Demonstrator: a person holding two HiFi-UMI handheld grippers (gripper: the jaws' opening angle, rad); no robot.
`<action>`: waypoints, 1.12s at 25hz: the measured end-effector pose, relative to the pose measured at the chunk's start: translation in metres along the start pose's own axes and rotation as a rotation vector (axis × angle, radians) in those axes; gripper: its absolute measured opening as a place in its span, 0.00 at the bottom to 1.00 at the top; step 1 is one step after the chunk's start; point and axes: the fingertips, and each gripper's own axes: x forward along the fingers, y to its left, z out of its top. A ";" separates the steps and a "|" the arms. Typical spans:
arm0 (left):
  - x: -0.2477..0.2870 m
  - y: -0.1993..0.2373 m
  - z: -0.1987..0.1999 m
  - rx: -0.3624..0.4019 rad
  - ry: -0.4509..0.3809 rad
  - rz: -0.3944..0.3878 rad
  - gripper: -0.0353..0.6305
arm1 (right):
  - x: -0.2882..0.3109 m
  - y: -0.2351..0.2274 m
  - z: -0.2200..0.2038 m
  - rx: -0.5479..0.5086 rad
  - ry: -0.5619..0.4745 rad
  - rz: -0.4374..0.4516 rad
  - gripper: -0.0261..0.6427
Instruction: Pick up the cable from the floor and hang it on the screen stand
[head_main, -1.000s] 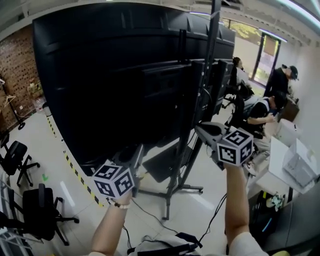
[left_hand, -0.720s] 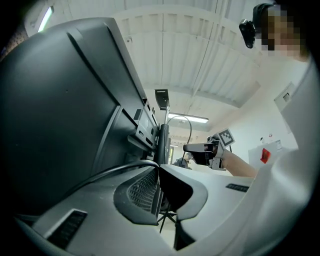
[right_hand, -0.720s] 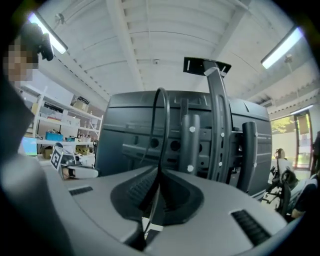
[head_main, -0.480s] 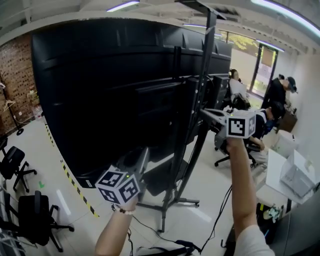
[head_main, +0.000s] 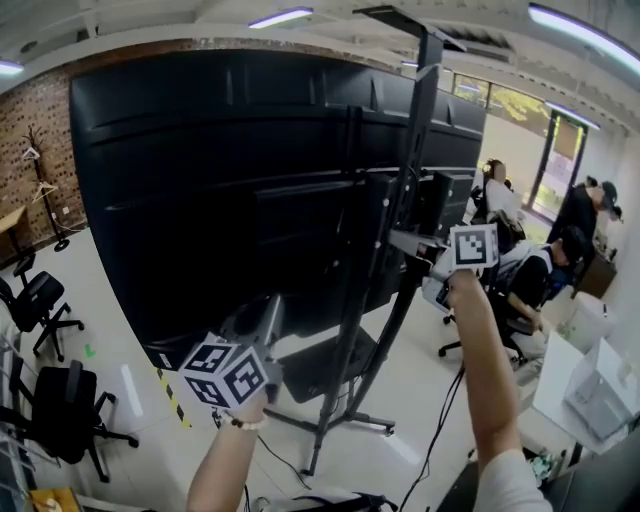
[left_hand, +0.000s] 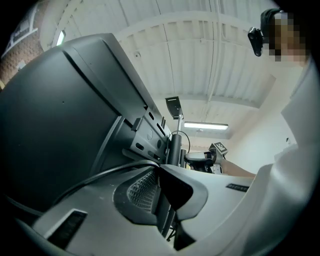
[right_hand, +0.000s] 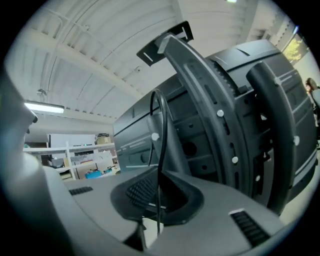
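The back of a big black screen (head_main: 250, 190) hangs on a dark screen stand (head_main: 418, 150). My right gripper (head_main: 397, 238) is raised against the stand's upright, shut on a thin black cable (right_hand: 161, 130) that loops up in front of the perforated upright (right_hand: 200, 90). Lower left, my left gripper (head_main: 272, 306) points up at the screen's back and is shut on the same cable (left_hand: 100, 175), which trails off down to the left. In the left gripper view its jaws (left_hand: 161, 167) meet on the cable, with the stand (left_hand: 173, 142) beyond. A cable strand (head_main: 445, 420) hangs below my right arm.
The stand's feet (head_main: 345, 420) spread over the floor, with a black shelf (head_main: 325, 360) low on it. Office chairs (head_main: 60, 410) stand at the left beside yellow-black floor tape (head_main: 170, 395). People sit at desks at the right (head_main: 540, 290), near white boxes (head_main: 600, 390).
My right gripper has risen and moved left, up to the stand's upright. The head view has tilted up. The left gripper has stayed low near the screen's bottom edge.
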 end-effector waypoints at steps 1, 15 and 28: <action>0.003 0.001 0.002 0.000 -0.009 0.024 0.08 | 0.002 -0.005 0.000 0.002 0.020 0.000 0.07; 0.041 -0.047 0.032 0.073 -0.096 0.136 0.08 | -0.008 -0.079 -0.056 0.223 0.083 0.178 0.07; 0.032 -0.061 -0.055 0.066 0.040 0.160 0.08 | -0.026 -0.080 -0.118 0.085 0.104 0.158 0.09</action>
